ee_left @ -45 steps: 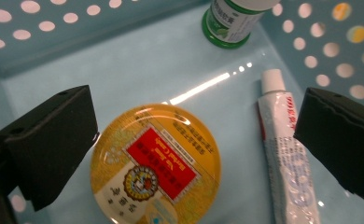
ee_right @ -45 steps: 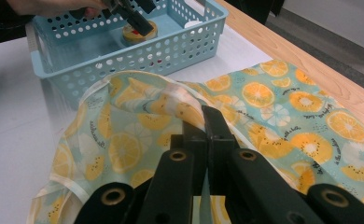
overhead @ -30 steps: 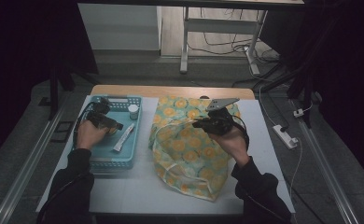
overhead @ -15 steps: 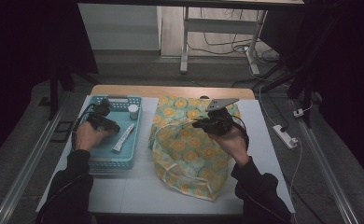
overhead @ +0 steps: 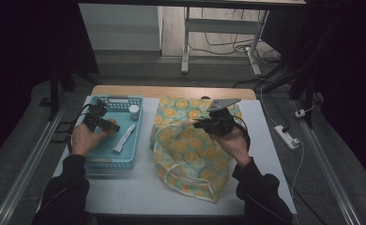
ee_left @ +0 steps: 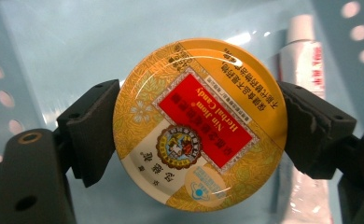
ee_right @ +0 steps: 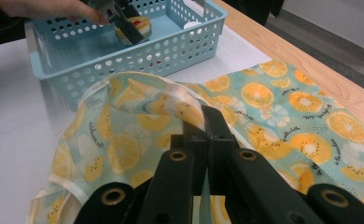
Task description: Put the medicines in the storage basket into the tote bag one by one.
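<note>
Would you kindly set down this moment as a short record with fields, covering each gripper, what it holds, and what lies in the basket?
left gripper: shut on the candy tin, held by its rim inside the blue basket
right gripper: shut on the rim of the fruit-print bag, lifting its opening
basket contents: tube, small white-capped jar
table: white, bag lying beside the basket
</note>
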Demonstrator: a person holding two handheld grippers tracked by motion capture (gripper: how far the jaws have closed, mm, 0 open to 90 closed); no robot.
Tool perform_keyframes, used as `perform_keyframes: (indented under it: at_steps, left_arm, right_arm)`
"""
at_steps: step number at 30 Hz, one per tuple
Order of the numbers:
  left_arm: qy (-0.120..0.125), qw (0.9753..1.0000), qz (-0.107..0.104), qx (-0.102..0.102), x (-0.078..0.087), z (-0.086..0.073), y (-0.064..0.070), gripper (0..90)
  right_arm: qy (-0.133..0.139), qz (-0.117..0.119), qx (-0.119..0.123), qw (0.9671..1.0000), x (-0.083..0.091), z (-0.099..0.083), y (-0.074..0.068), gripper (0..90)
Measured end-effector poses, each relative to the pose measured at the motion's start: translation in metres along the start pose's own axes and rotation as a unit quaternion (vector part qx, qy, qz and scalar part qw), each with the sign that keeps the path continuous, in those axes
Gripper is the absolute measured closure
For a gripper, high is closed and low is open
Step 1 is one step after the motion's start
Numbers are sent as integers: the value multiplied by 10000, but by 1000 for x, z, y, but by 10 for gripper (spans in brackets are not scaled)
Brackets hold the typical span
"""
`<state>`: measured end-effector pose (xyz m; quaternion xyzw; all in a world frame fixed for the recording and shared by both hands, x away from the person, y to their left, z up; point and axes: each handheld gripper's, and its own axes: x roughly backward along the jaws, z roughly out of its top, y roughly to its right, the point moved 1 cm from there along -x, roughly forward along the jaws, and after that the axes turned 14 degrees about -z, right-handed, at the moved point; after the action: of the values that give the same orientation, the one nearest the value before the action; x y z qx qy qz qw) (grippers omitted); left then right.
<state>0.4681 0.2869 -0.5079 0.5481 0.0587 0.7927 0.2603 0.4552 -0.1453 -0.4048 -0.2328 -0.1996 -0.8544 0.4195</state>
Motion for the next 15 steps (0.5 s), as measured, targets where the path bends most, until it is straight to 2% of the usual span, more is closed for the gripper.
perform_keyframes:
  at_steps: [3, 7, 15]
  left_arm:
    - [166, 9998, -107, -66, 7, -1, 6, 203]
    - [278, 9991, -151, -266, 14, -2, 16, 204]
    - [459, 9964, -341, -630, 27, -8, 34, 204]
  right_arm:
    - [10, 2, -5, 10000, 0, 0, 0, 895]
    - [11, -8, -9, 10000, 1, 0, 1, 896]
    - [16, -10, -15, 10000, 1, 0, 1, 895]
